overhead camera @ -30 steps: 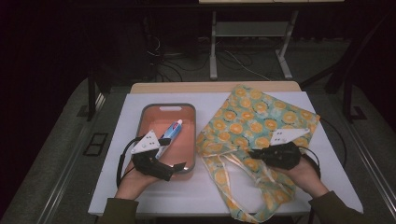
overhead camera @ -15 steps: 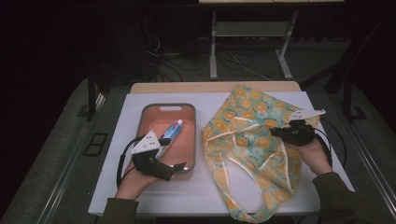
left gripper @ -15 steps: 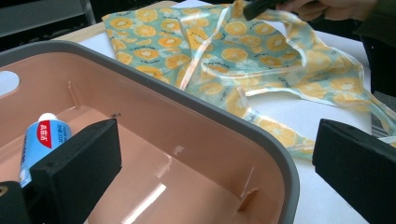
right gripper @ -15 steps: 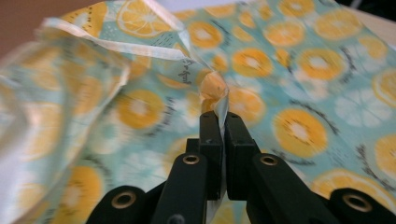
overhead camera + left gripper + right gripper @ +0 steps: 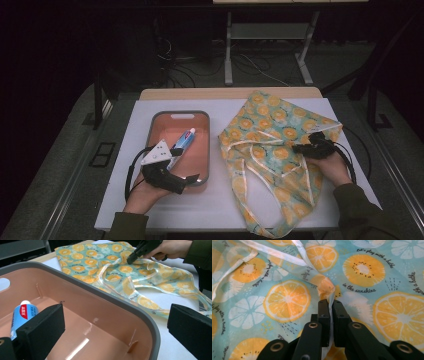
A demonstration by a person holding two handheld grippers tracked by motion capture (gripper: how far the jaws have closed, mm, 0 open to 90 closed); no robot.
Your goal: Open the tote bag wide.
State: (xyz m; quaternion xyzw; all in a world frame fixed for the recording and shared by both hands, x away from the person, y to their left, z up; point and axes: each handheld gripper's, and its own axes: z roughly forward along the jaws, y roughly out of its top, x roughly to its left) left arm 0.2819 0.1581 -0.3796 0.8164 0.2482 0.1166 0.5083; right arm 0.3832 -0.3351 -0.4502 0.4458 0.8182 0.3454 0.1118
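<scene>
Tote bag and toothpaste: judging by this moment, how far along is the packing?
Early. Done: nothing looks packed; the toothpaste tube lies in the pink bin, and the tote bag lies flat on the table. In hand: the right gripper is shut on a fold of the bag's fabric, likely to open it. The left gripper is open at the bin's near rim. Left: probably opening the bag and moving the tube across.

The orange-print turquoise cloth bag (image 5: 272,145) looked thin and slightly shiny; beside it, the grey-rimmed salmon plastic tray (image 5: 105,322) was smooth and glossy.
</scene>
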